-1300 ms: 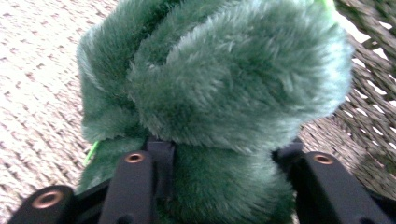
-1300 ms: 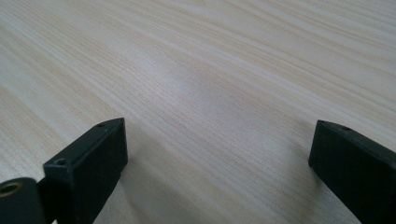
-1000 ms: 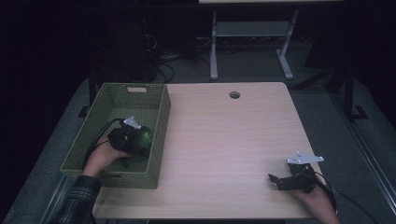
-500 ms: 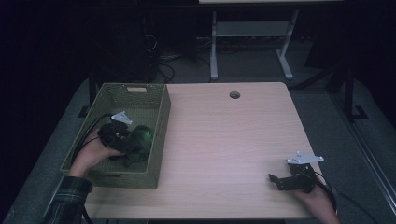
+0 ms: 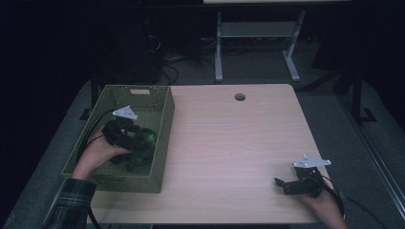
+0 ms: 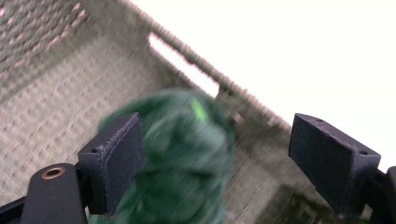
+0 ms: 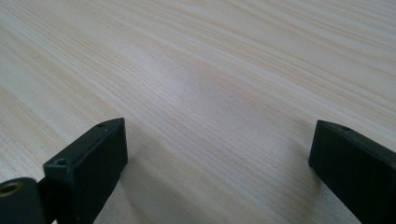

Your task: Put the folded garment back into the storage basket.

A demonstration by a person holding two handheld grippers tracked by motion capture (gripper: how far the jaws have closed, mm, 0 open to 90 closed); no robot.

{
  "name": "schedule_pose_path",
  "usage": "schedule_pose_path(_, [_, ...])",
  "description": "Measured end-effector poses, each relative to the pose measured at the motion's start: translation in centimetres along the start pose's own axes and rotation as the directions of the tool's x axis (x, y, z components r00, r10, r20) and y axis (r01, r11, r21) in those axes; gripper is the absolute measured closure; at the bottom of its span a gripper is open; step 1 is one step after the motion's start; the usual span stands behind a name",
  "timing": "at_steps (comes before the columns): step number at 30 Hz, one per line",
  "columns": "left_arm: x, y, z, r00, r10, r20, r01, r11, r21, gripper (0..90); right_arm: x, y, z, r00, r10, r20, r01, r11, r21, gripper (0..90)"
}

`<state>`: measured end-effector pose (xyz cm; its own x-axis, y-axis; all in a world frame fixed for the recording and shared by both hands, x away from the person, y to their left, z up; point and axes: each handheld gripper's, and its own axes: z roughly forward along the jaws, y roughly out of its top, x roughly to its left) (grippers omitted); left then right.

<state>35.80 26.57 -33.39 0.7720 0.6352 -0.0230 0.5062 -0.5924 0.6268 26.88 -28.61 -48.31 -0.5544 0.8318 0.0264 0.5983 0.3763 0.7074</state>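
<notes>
No legible text anywhere.

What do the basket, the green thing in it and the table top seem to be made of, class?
Basket: probably woven or moulded plastic, matte olive; a fine mesh texture shows on its walls. Green thing: seemingly soft, fuzzy fabric or yarn; blurred, so uncertain. Table top: pale wood-look surface, likely laminate, smooth, with straight grain lines.

Dark green fuzzy thing point(image 6: 187, 154), olive woven basket point(image 5: 157, 119), pale wood-grain table point(image 5: 229, 143)
</notes>
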Motion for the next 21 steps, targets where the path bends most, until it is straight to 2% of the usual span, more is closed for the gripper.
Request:
schedule_pose_path(7, [-1.7,1.6,0.2,0.9999,0.01,0.012,-0.01,0.9989,-0.047,17.0,0.0,0.0,0.0,1.0,0.0,0.0,0.0,1.0,0.0,4.1])
schedule_pose_path(10, [-2.8,2.4,0.4,0.9997,0.009,0.023,-0.007,0.9962,-0.086,17.0,0.0,0.0,0.0,1.0,0.0,0.0,0.0,1.0,0.0,4.1])
schedule_pose_path(16, [-4.1,3.4,0.9,0.9994,0.01,0.032,-0.006,0.993,-0.118,17.0,0.0,0.0,0.0,1.0,0.0,0.0,0.0,1.0,0.0,4.1])
schedule_pose_path(21, [-6.2,4.4,2.0,0.9978,0.029,0.059,-0.02,0.9898,-0.141,17.0,0.0,0.0,0.0,1.0,0.0,0.0,0.0,1.0,0.0,4.1])
